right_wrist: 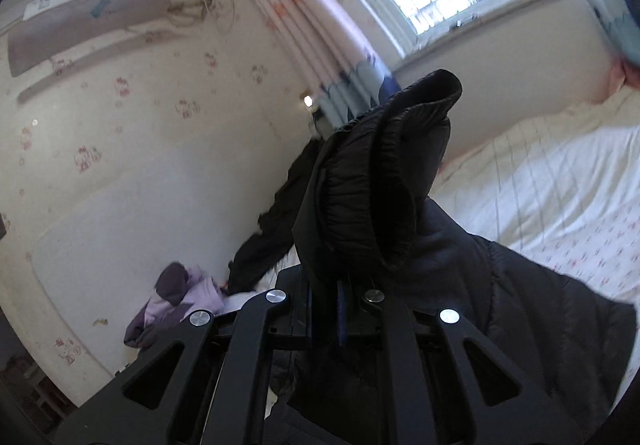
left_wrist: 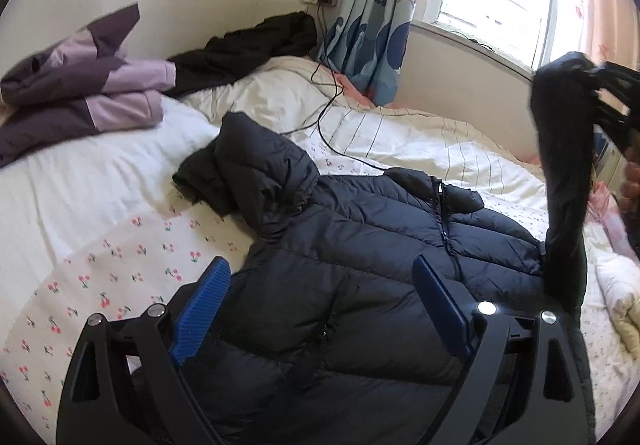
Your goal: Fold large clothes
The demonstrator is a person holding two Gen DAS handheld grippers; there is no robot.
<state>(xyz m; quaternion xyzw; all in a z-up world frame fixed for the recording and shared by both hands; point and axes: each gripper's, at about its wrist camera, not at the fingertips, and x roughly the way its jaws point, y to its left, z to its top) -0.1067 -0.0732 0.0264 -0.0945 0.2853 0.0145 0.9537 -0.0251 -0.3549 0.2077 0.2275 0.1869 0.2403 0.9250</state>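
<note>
Black puffer jacket [left_wrist: 360,245] lies spread on the bed [left_wrist: 80,181], hood [left_wrist: 256,161] toward the wall, zip running down its middle. The purple jacket [left_wrist: 80,85] and another dark garment [left_wrist: 248,45] lie beyond the hood, well apart from it, against the wall.

Right tool [right_wrist: 340,309]: jaws pinched nearly together on the sleeve [left_wrist: 560,165] just below its elastic cuff [right_wrist: 384,181]. Sleeve lifted clear of the bed at the jacket's window side, hanging in a limp column to the shoulder.

Left tool [left_wrist: 320,309]: blue pads [left_wrist: 200,313] set wide, nothing between them, over the jacket's lower body, hem side.

Handling, as judged: light and bulky, soft fill, no stiffness; anything lifted will droop and drag the rest. Shell looks slick, so a thin pinch may slide. The gathered cuff gives a thicker, ribbed bite, a good hold. For the body, take seams, hem edge or zip line rather than a smooth quilted panel. Trapped air likely springs folds open; press down after laying.
</note>
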